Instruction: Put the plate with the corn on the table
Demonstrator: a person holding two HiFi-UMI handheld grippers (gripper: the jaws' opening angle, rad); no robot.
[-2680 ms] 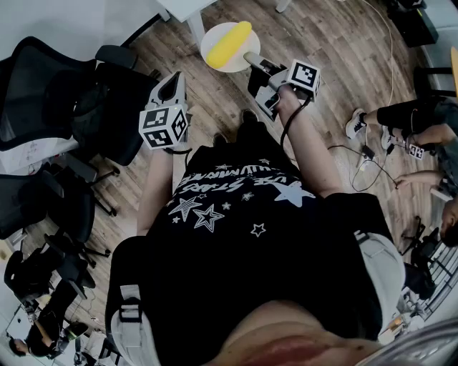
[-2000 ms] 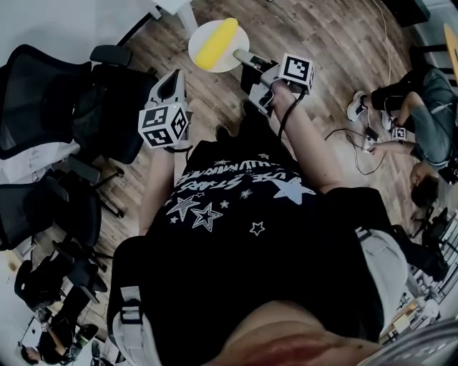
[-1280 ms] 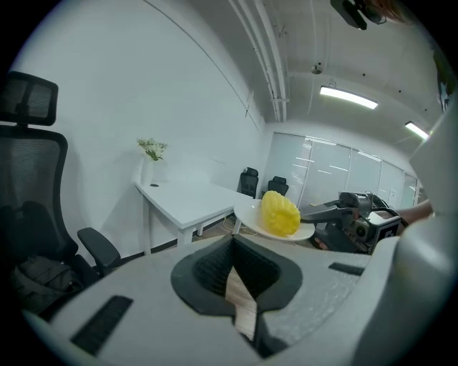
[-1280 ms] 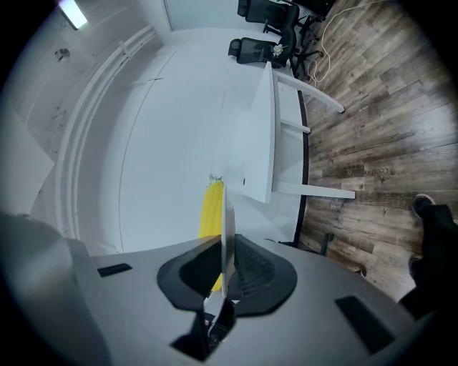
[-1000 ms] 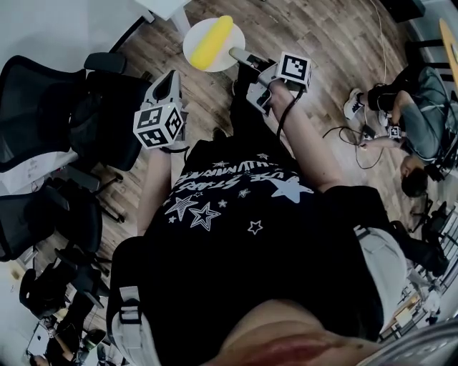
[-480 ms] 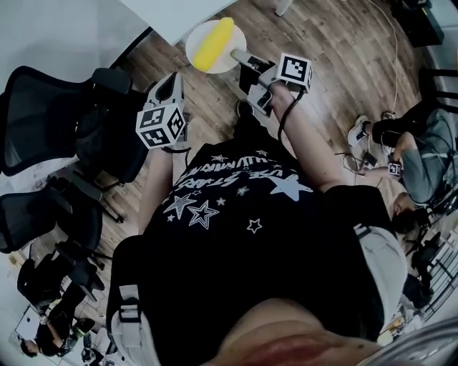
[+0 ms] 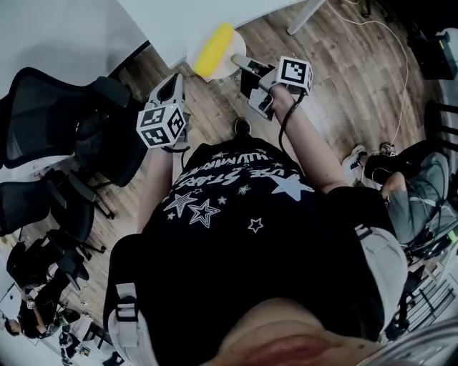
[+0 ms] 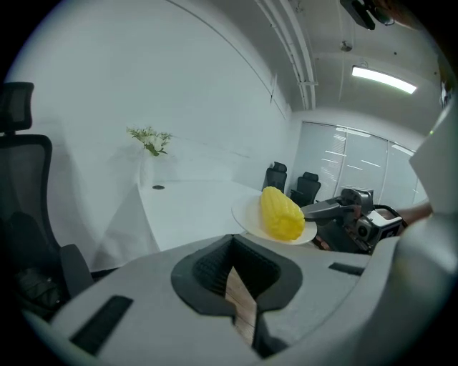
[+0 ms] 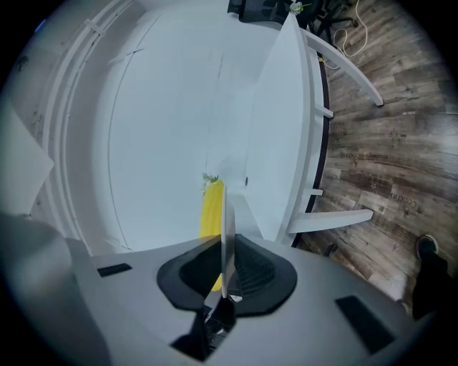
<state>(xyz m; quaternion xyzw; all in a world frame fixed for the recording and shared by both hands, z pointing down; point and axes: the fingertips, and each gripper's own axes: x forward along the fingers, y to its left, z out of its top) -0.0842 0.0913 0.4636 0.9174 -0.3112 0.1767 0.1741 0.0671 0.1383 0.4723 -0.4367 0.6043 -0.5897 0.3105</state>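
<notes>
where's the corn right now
Top centre of the head view: the corn lies on the white plate that the right gripper holds by its rim, at the edge of the white table.

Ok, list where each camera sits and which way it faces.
Head view: on the head, facing steeply down; shows torso, left tool, right tool.
Left gripper view: on the left tool, facing the table; its own empty jaws show.
Right gripper view: on the right tool, facing the table; its jaws clamp the plate rim.
Shared: all three show the corn on the plate.
</notes>
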